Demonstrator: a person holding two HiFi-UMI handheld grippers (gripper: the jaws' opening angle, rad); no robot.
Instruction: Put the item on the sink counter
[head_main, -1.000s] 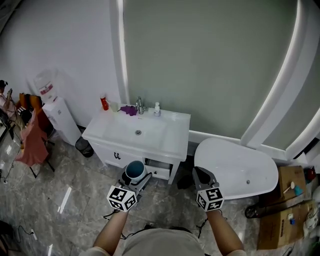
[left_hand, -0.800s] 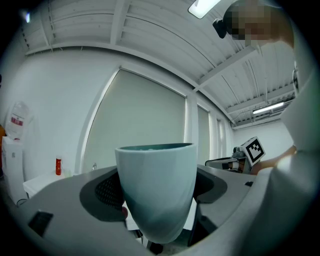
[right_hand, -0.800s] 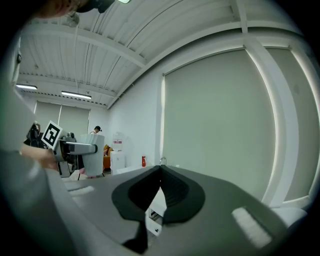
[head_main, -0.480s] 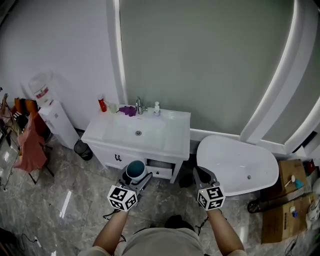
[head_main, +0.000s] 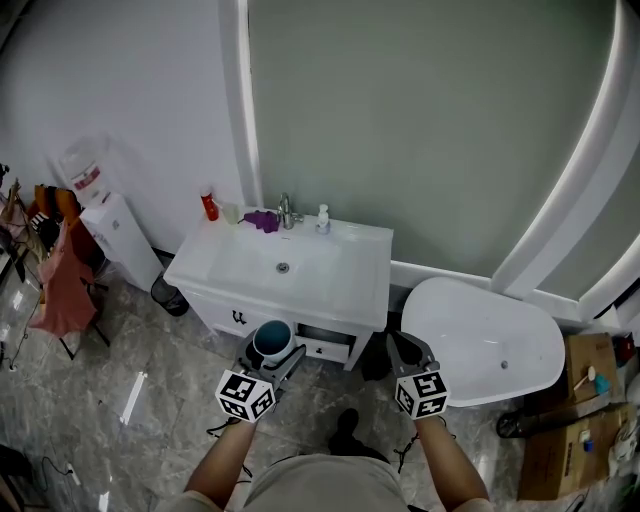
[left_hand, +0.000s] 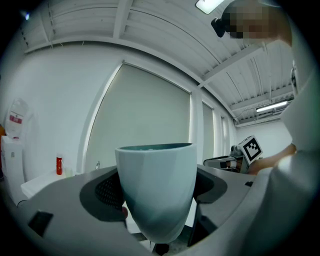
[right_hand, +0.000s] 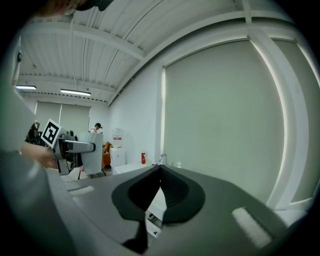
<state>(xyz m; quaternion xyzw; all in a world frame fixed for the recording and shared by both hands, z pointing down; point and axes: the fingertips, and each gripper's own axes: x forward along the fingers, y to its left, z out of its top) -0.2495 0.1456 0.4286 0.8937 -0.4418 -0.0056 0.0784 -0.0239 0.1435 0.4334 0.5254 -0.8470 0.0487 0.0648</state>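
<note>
A pale teal cup (head_main: 271, 342) (left_hand: 157, 187) stands upright between the jaws of my left gripper (head_main: 268, 358) (left_hand: 157, 190), which is shut on it. It hangs in front of the white sink counter (head_main: 350, 288), just short of its near edge. My right gripper (head_main: 408, 352) (right_hand: 159, 172) is shut with nothing in it, level with the left one and to its right. The basin (head_main: 281, 267) lies in the counter's middle, with a faucet (head_main: 287, 211) behind it.
On the counter's back edge stand a red bottle (head_main: 209, 206), a purple cloth (head_main: 263, 221) and a small soap bottle (head_main: 323, 219). A white bathtub (head_main: 490, 340) lies to the right, a water dispenser (head_main: 112, 230) and a bin (head_main: 171, 294) to the left. Cardboard boxes (head_main: 575, 420) sit far right.
The sink and tub have shifted slightly right and nearer in the head view. Both grippers keep their places, the cup still held.
</note>
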